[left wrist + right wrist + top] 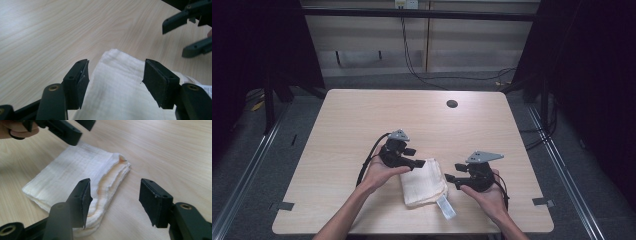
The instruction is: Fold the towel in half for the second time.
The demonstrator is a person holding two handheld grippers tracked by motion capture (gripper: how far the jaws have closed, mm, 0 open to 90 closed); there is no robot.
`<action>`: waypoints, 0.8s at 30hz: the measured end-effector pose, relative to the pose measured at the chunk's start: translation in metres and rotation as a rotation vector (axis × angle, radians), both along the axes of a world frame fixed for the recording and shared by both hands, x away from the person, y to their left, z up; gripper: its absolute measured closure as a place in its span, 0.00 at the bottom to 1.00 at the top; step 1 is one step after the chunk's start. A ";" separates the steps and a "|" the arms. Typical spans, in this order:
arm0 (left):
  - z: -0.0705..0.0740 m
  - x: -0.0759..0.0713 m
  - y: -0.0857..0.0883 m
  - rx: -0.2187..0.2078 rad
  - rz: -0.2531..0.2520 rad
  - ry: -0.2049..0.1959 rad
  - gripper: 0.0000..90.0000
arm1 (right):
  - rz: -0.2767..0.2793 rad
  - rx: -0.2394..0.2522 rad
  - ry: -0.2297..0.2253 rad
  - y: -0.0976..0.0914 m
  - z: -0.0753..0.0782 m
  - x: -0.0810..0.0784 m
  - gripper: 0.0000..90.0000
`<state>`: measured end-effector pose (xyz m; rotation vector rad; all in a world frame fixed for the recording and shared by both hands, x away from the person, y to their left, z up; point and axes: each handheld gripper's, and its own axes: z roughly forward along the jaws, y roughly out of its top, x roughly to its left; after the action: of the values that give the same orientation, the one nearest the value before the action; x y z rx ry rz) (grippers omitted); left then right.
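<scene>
1. My left gripper hovers over the folded cream cloth's ten o'clock corner, jaws wide apart and holding nothing.
2. The cloth lies flat on the wooden table between both tools (a white label pokes out at its five o'clock corner).
3. My right gripper sits at the cloth's three o'clock edge, jaws spread, empty.
4. I judge the fold finished and just released; next I should lift both tools clear without snagging the layers.

No text can be read; the white tag on the folded cloth is too blurred.
</scene>
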<state>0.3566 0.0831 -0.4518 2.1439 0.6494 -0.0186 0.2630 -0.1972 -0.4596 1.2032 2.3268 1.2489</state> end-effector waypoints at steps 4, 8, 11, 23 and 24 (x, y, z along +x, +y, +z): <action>0.007 -0.010 0.011 0.036 0.029 -0.038 0.42 | -0.013 0.006 -0.015 -0.010 0.006 0.002 0.47; 0.011 -0.021 0.026 0.040 0.024 -0.050 0.36 | 0.025 -0.023 -0.020 -0.021 0.008 0.003 0.47; 0.014 -0.027 0.040 0.025 0.032 -0.058 0.34 | 0.006 0.025 -0.009 -0.031 0.009 0.002 0.46; 0.008 -0.042 0.101 0.069 0.176 -0.064 0.30 | -0.039 0.045 -0.033 -0.062 0.018 -0.019 0.44; 0.007 -0.045 0.106 0.088 0.176 -0.065 0.29 | -0.044 0.046 -0.033 -0.064 0.018 -0.020 0.45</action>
<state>0.3120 0.1888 -0.4445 2.1540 0.8111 0.1765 0.2426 -0.2614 -0.4419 1.2318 2.2476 1.3037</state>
